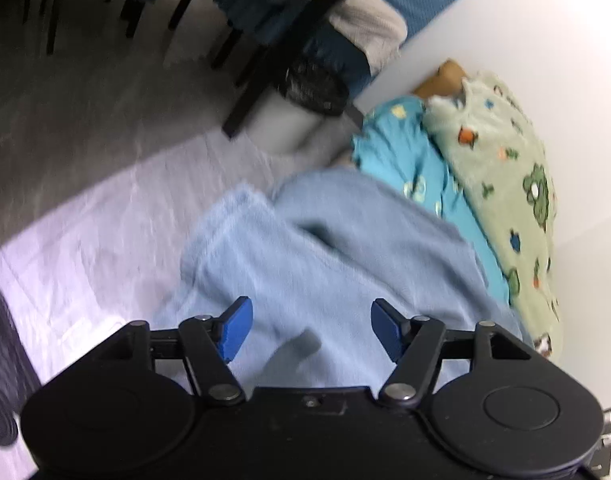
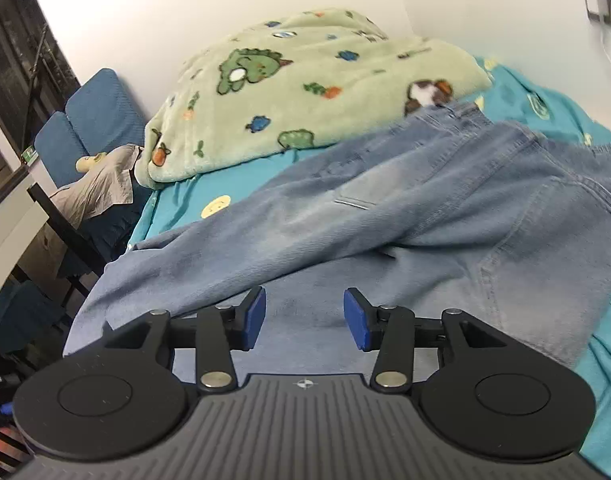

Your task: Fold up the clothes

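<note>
Jeans (image 2: 385, 216) of pale blue denim lie spread across a bed covered by a turquoise sheet (image 2: 173, 204), with a green cartoon-print blanket (image 2: 305, 92) bunched just behind them against the white wall. Both grippers hang above the denim, angled downward. On the left gripper (image 1: 311, 330), the blue fingers (image 1: 237, 328) stand spread apart with nothing between them, denim visible below. On the right gripper (image 2: 304, 318), the fingers are parted too, holding nothing, over the near leg. A dark-framed chair (image 1: 289, 48) stands beside the bed.
</note>
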The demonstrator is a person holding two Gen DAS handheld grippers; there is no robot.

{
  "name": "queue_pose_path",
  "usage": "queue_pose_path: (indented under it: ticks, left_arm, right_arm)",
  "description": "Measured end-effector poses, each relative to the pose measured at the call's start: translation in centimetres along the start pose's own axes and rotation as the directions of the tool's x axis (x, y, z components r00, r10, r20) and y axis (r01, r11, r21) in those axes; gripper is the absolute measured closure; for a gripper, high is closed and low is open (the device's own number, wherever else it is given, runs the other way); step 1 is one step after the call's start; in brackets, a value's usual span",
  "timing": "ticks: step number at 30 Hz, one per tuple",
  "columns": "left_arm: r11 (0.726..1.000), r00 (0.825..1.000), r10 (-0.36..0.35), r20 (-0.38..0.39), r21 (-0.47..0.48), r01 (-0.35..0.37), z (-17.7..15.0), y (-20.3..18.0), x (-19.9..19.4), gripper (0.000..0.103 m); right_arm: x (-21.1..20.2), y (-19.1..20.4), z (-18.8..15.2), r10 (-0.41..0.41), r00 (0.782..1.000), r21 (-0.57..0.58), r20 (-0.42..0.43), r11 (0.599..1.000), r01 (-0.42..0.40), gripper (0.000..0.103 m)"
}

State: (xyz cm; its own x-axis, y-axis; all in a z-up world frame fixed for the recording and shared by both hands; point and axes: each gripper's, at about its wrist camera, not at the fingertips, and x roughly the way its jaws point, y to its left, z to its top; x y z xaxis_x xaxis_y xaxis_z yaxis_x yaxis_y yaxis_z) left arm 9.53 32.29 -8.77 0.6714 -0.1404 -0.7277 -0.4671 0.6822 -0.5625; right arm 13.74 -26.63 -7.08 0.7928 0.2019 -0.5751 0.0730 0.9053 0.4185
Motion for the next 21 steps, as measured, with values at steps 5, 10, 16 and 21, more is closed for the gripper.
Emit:
queue_pose_path:
  ticks: [5,10,16,21]
  left_arm:
    - [0.981,0.998,0.020,-0.057,-0.194,-0.031,-2.4,3.0,-0.7,0.040]
    - [0.965,0.996,0.024,-0.089,-0.257,-0.046,-4.1,3.8,-1.5,0.039]
    - [0.956,0.990,-0.005,-0.138,-0.292,-0.036,-4.0,4.4,-1.1,0.039]
    - [0.954,0.981,-0.018,-0.192,-0.297,-0.040,-3.9,4.4,0.8,0.039]
  right_arm:
    - [-2.6,-4.1,2.0,0.004,0.999,0.094,0.041,0.996,-0.008,0.056]
    - [-6.0,-8.9,4.7,-0.035,0.994,0.202,0.106,0.979,0.013,0.053]
    - [-6.8,-13.1,6.4,-0.133,0.986,0.225,0.104,0.968,0.107,0.053]
    - [-5.7,-17.0,5.8,-0.201,0.979,0.290,0.041,0.940,0.181,0.052]
